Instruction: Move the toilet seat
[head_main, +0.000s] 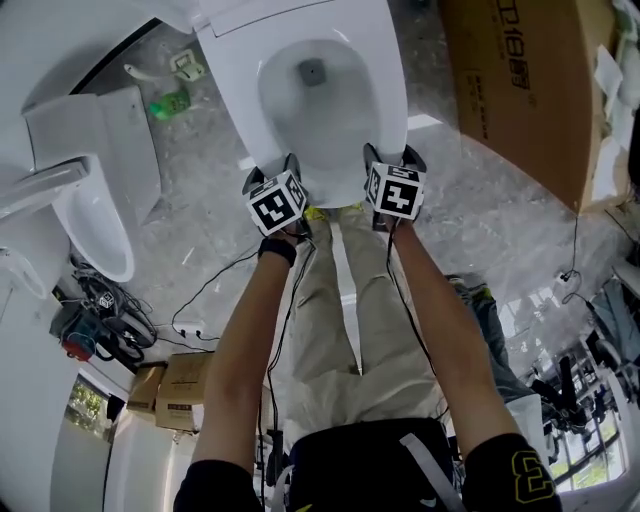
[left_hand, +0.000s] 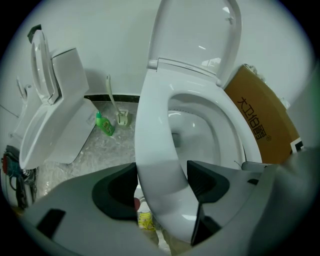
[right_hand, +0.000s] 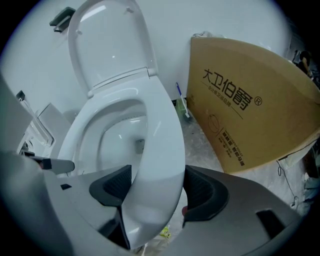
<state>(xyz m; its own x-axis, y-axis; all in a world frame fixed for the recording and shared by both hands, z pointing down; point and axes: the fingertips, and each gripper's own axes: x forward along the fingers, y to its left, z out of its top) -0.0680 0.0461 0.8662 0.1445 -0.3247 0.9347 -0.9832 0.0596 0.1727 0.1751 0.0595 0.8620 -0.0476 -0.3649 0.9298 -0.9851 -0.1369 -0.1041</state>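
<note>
The white toilet seat lies down over the bowl, with its lid standing upright behind. My two grippers sit side by side at the seat's front edge. My left gripper straddles the front-left of the seat, and both dark pads rest against the rim. My right gripper straddles the front-right of the seat, which fills the gap between its pads. In each gripper view the other gripper's grey body shows at the edge.
A large cardboard box leans against the wall right of the toilet. A second toilet stands to the left, with a green bottle and a toilet brush between them. Cables and small boxes lie on the floor.
</note>
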